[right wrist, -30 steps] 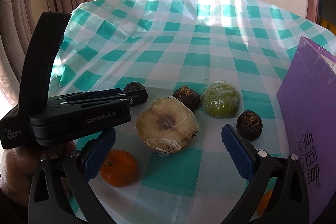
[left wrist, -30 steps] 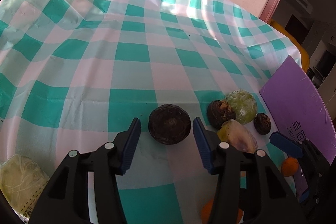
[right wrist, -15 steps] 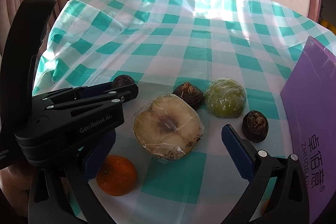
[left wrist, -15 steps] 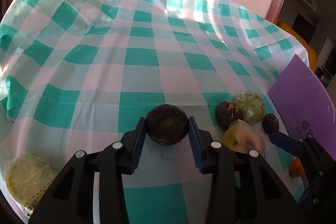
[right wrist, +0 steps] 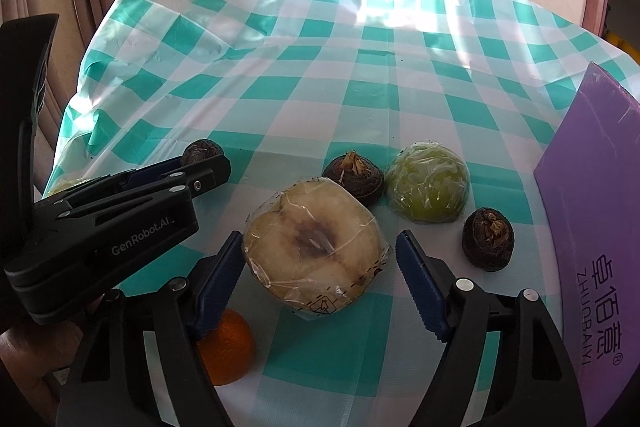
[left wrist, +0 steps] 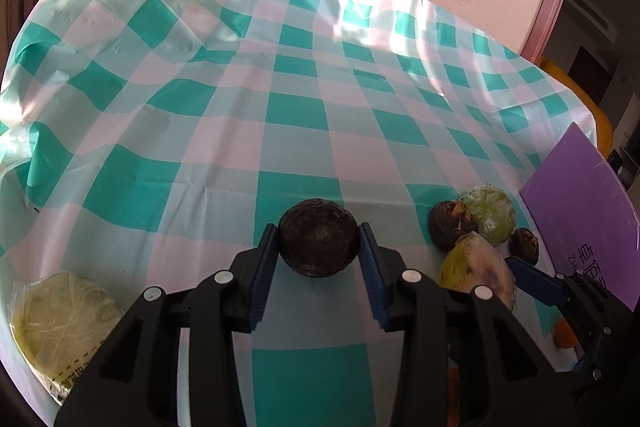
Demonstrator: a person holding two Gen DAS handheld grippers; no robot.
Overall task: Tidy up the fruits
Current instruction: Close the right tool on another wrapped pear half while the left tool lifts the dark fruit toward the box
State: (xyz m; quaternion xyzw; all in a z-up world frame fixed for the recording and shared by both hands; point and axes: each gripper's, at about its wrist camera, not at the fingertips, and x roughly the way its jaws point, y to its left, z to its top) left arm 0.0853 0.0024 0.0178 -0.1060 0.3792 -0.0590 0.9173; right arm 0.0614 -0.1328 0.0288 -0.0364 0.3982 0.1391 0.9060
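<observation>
With the left gripper pinching the dark water chestnut, the right gripper, jaws just closing, still spread, should centre on the wrapped pear half before clamping gently.

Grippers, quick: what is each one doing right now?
Left gripper: shut on the dark round fruit.
Right gripper: open, jaws just been closing around the wrapped half fruit, a gap on one side.

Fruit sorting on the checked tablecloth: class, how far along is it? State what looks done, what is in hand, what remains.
Done: no grouping shows yet.

In hand: the left gripper is shut on a dark round fruit. The right gripper, its fingers just closing, straddles the wrapped cut pear, one pad not yet touching.

Left: the wrapped green fruit, two small dark fruits and the orange lie loose.
</observation>
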